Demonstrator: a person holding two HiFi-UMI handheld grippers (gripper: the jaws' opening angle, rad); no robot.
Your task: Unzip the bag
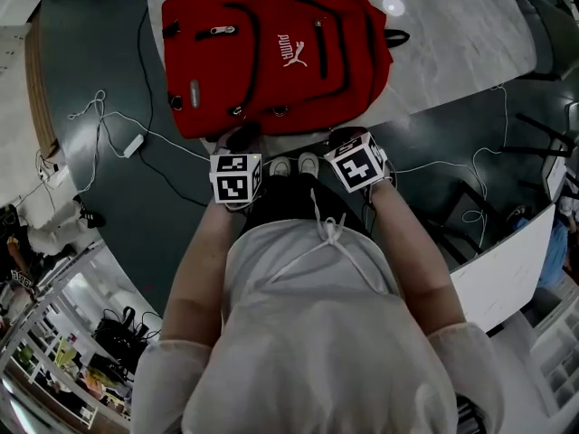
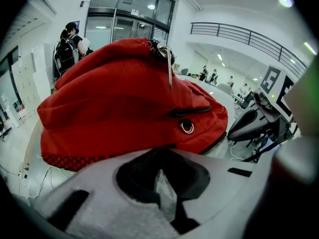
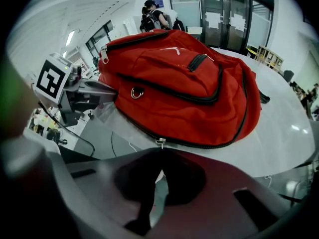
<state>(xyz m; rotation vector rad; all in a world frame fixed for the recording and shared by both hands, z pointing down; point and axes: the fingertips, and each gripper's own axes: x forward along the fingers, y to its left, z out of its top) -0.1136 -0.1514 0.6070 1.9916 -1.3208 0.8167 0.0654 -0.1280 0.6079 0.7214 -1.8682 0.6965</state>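
Observation:
A red backpack [image 1: 271, 48] lies flat on the round white marble table [image 1: 452, 34], its black zippers closed. My left gripper [image 1: 242, 143] sits at the table's near edge, just short of the bag's bottom, jaws together with nothing between them. My right gripper [image 1: 344, 141] is at the same edge, a little to the right. In the right gripper view the bag [image 3: 184, 83] fills the middle, and a small metal zipper pull [image 3: 160, 142] on the long lower zipper sits just beyond the right gripper [image 3: 161, 166], whose jaws are together. The left gripper [image 2: 162, 176] faces the bag's red side [image 2: 124, 98].
White cables [image 1: 118, 125] and a white adapter [image 1: 133, 145] lie on the dark floor to the left of the table. More cable [image 1: 479, 161] runs on the right. A black strap loop [image 1: 395, 37] sticks out of the bag's right side. People stand far off by glass doors [image 3: 154, 14].

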